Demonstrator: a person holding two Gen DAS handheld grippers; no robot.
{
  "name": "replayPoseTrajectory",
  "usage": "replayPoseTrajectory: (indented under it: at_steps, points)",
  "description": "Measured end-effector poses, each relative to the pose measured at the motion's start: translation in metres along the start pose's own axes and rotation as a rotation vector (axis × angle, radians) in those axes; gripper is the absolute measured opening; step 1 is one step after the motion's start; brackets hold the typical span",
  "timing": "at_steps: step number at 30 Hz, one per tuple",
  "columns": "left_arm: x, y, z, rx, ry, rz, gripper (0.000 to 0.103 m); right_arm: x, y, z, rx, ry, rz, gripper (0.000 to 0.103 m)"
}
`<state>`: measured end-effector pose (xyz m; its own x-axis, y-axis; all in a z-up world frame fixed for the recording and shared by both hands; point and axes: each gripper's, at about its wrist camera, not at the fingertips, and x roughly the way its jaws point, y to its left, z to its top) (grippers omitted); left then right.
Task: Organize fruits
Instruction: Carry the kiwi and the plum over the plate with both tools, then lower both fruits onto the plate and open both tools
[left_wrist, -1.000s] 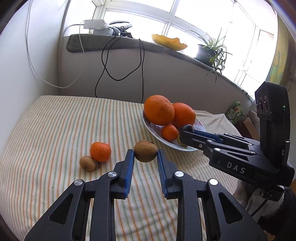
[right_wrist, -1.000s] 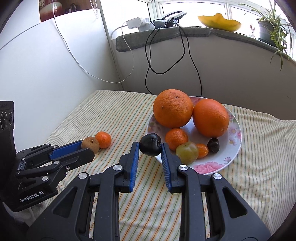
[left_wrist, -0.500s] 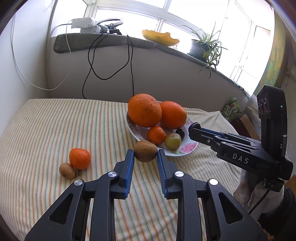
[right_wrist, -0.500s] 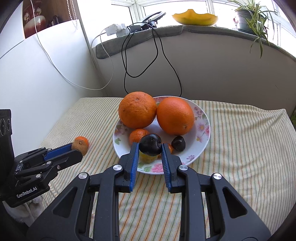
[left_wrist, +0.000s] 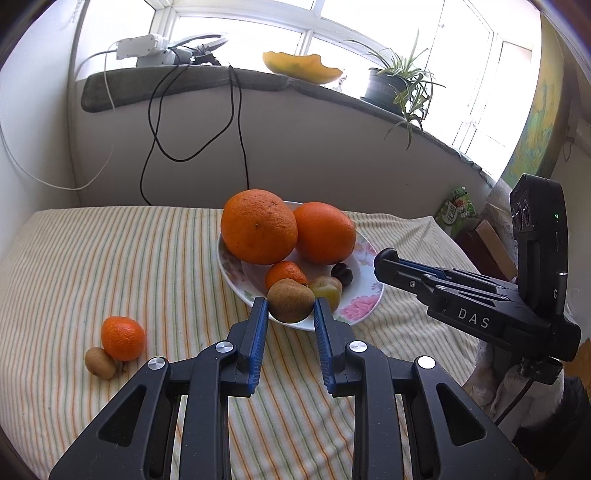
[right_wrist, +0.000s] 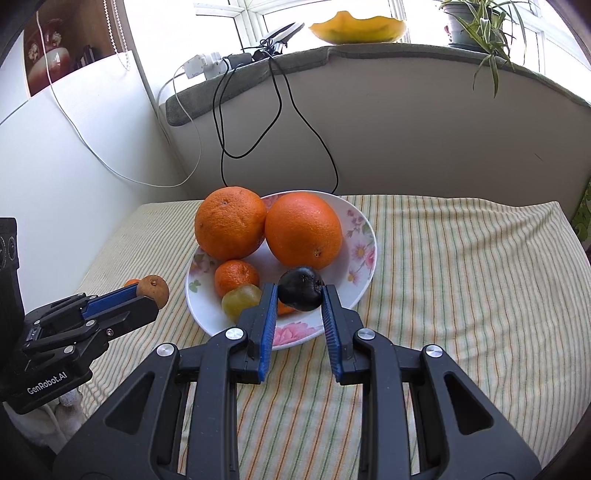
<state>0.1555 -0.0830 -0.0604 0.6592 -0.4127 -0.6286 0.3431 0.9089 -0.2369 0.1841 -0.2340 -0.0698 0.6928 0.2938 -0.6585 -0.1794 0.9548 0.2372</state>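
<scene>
The left claw (left_wrist: 290, 314) is clenched on a brown kiwi (left_wrist: 290, 300) held just over the near rim of the plate (left_wrist: 364, 304), while the right claw (right_wrist: 299, 299) grips a dark plum (right_wrist: 301, 288) above the same plate's front, both apparently poised to drop their fruit among the oranges (right_wrist: 303, 229).
</scene>
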Motion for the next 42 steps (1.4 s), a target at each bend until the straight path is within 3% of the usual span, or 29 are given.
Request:
replayPoseTrajectory:
  at_steps: [33,42]
  points:
    - [0.037,-0.022,0.024,0.044,0.014,-0.003,0.024,0.026,-0.025,0.007,0.044,0.024,0.022,0.026]
    - [0.032,-0.023,0.024,0.053,0.003,0.016,0.042,0.027,-0.021,0.006,0.026,0.025,0.019,0.027]
